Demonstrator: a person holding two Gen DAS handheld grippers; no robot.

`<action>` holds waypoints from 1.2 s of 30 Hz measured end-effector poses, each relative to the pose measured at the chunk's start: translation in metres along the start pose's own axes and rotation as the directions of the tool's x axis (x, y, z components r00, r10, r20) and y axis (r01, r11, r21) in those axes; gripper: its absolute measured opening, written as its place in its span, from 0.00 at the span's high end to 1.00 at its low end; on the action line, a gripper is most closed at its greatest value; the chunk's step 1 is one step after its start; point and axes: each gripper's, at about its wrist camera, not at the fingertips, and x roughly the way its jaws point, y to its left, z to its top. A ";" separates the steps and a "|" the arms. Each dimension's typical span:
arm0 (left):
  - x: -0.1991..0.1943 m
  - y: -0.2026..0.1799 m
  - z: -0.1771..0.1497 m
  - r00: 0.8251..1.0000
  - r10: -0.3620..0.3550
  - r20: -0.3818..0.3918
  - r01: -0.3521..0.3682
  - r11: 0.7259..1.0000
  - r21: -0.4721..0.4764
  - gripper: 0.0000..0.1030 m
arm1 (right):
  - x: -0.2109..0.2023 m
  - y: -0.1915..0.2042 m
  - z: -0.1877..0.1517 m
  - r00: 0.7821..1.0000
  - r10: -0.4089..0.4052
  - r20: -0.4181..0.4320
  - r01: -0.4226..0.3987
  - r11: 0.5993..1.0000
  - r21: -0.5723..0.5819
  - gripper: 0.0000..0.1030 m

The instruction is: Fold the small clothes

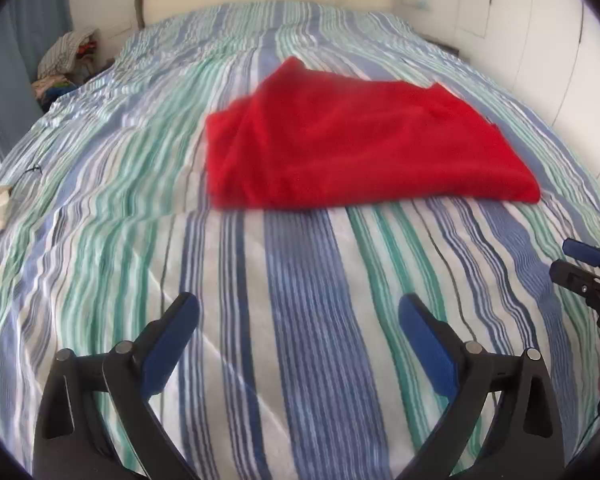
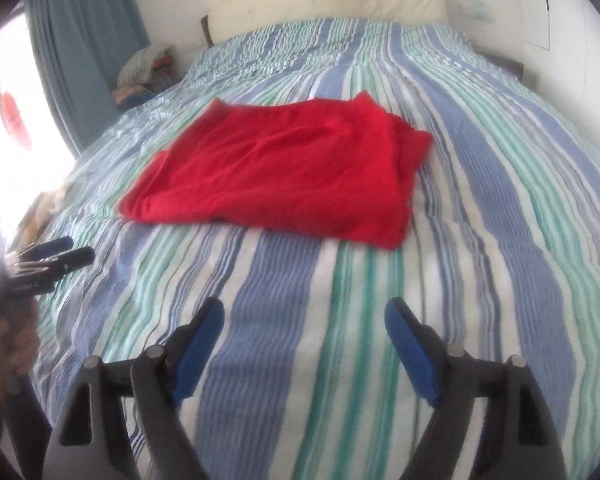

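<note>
Left wrist view, step: the left claw (image 1: 299,312) is hanging released and empty over the striped bed (image 1: 300,280) in the lower centre of the frame, nothing lying between its blue pads; the fold appears partly made, with the hands standing clear of the cloth.
Left wrist view, garment: one red garment (image 1: 352,148) is lying folded over in the upper centre, well apart from the claw, its near edge running straight across the stripes.
Left wrist view, other claw: the right claw (image 1: 580,260) is showing at the right edge, its tips apart and gripping nothing.
Right wrist view, step: the right claw (image 2: 304,316) is hanging released and empty at the bottom centre, with the red garment (image 2: 284,172) sitting above it, a doubled layer showing at its right side.
Right wrist view, next move: judging by the layout, both claws are needing to reach the garment's near edge or corners, pinching fabric only and not the bedcover.
Count: one garment, two claws, one bed; a clothes pile (image 2: 148,68) is sitting at the upper left.
</note>
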 end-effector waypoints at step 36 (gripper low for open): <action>0.064 0.029 0.027 0.993 0.105 -0.048 -0.107 0.994 -0.038 0.01 | -0.001 0.009 -0.008 0.982 -0.164 0.094 0.164 0.986 0.010 0.06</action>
